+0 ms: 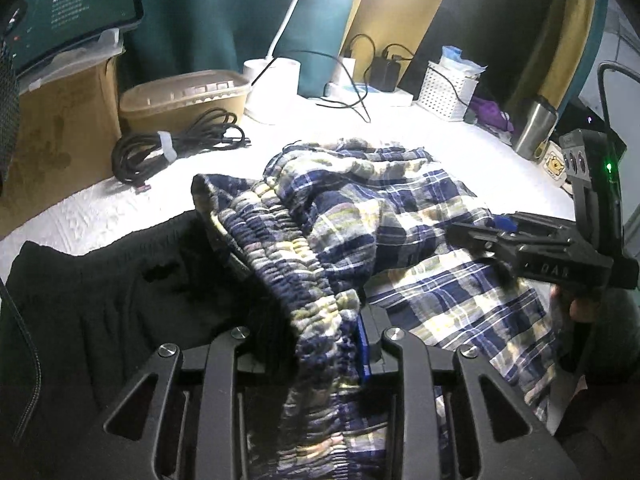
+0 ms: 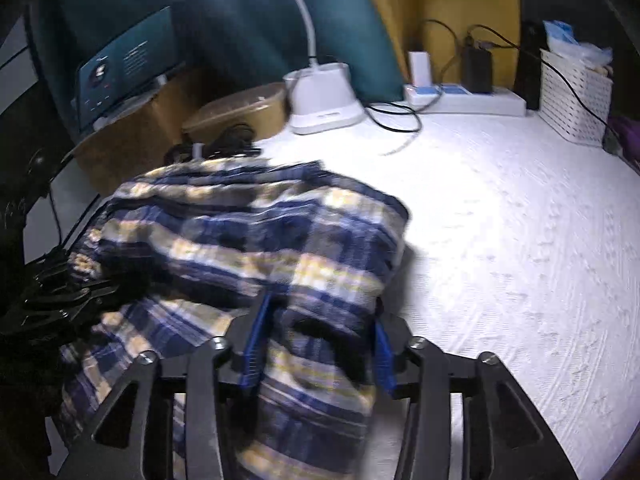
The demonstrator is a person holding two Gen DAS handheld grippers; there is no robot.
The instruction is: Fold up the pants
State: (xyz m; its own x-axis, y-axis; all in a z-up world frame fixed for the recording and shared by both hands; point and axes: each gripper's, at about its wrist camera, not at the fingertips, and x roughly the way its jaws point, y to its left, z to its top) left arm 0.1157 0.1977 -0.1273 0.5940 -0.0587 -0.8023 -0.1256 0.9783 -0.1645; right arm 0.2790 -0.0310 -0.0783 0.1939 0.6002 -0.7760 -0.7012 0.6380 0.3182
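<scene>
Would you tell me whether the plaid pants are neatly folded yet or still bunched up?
Still bunched up: the plaid pants lie rumpled in uneven layers on the white bedspread, their gathered waistband draped across the left gripper.

plaid pants (image 2: 256,240) motion-blurred in right wrist view; waistband end hidden inside left tool (image 1: 320,344).

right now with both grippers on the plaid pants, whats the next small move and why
Probably ease the right gripper back off the plaid pants. Its jaws stand apart with cloth bunched loosely between them, and that side already rests on the white bed cover. The left gripper is clamped on the elastic waistband, which is not laid flat yet.
</scene>
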